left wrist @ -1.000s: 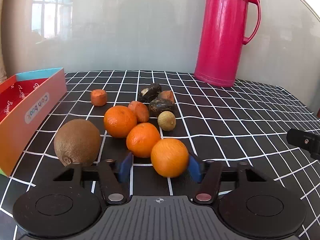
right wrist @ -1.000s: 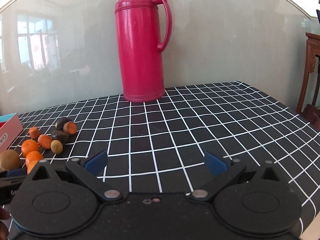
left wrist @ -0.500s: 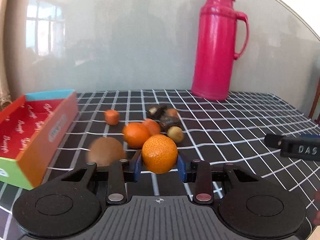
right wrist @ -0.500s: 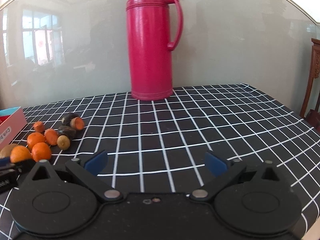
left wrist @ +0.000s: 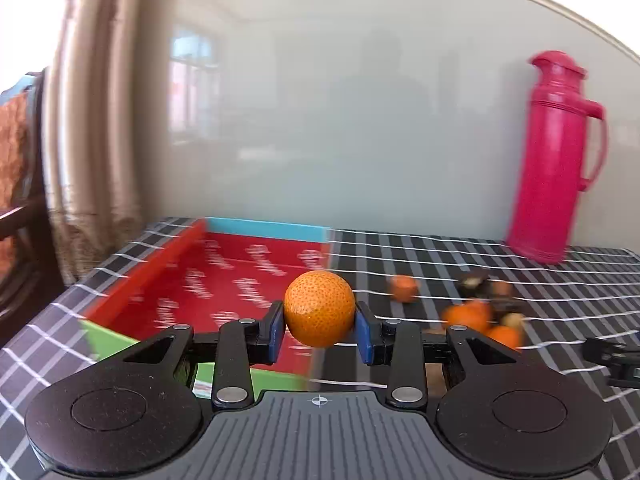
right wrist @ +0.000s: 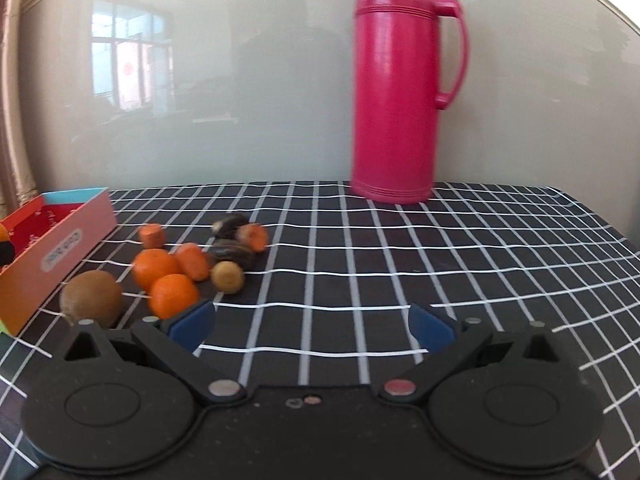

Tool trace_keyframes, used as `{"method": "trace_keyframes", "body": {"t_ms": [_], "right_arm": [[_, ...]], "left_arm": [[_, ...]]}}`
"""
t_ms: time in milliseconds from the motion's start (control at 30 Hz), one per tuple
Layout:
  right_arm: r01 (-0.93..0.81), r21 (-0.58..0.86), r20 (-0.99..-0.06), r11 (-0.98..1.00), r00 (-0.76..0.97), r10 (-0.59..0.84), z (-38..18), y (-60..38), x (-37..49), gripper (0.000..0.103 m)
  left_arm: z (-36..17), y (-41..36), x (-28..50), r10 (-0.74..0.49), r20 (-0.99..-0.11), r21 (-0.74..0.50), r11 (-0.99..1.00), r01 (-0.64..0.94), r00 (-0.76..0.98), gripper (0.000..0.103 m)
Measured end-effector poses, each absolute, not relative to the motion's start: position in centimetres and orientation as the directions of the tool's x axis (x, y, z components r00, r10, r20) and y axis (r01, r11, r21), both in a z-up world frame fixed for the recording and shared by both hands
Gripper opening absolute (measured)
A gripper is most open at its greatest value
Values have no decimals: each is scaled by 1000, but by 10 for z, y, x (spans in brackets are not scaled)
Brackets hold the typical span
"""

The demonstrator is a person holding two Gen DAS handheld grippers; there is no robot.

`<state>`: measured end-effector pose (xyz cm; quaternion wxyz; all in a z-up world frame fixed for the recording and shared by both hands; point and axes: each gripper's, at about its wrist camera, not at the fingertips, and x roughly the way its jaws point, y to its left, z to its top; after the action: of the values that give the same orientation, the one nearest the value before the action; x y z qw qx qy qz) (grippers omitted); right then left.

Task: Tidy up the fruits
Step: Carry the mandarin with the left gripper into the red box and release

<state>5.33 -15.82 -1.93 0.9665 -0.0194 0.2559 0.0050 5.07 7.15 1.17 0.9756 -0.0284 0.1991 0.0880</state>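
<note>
Blue pads of the left hand-held gripper [left wrist: 320,334] clamp a mandarin [left wrist: 319,314] on both sides, holding it in the air at the near right corner of an open red-lined box [left wrist: 224,280] on the checked bench [right wrist: 440,248]. The tool tilts slightly downward toward the box.

The right hand-held gripper [right wrist: 310,326] points level-to-down across the bench with its jaws wide apart and nothing between them.

Its camera alone shows the remaining fruit sharply: a kiwi [right wrist: 91,299] near the box's pink side wall, two mandarins [right wrist: 164,278], carrot pieces [right wrist: 192,261], dark fruit [right wrist: 232,252] and a small yellowish fruit [right wrist: 227,277], left of the pink thermos flask [right wrist: 396,92].

The left camera alone shows the box's printed interior, a curtain [left wrist: 92,120] and a chair [left wrist: 20,208] at far left.
</note>
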Motion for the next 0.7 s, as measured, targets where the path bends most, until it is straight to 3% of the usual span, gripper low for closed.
{"method": "trace_keyframes", "body": {"t_ms": [300, 333, 400, 433, 633, 700], "right_arm": [[-56, -43, -496, 997, 868, 28, -21, -143, 56, 103], [-58, -37, -493, 998, 869, 32, -21, -144, 55, 103], [-64, -33, -483, 997, 874, 40, -20, -144, 53, 103], [-70, -35, -480, 997, 876, 44, -19, -144, 52, 103], [-104, -36, -468, 994, 880, 75, -17, -142, 47, 103], [-94, -35, -456, 995, 888, 68, -15, -143, 44, 103]], "left_arm": [[-1, 114, 66, 197, -458, -69, 964, -255, 867, 39], [-1, 113, 64, 199, -446, -71, 964, -256, 873, 42], [2, 111, 57, 205, -420, -65, 965, -255, 884, 71], [3, 108, 52, 215, -403, -61, 964, -260, 890, 77], [8, 100, 41, 212, -346, -43, 970, -241, 914, 84], [10, 99, 36, 216, -332, -49, 968, -246, 918, 94]]}}
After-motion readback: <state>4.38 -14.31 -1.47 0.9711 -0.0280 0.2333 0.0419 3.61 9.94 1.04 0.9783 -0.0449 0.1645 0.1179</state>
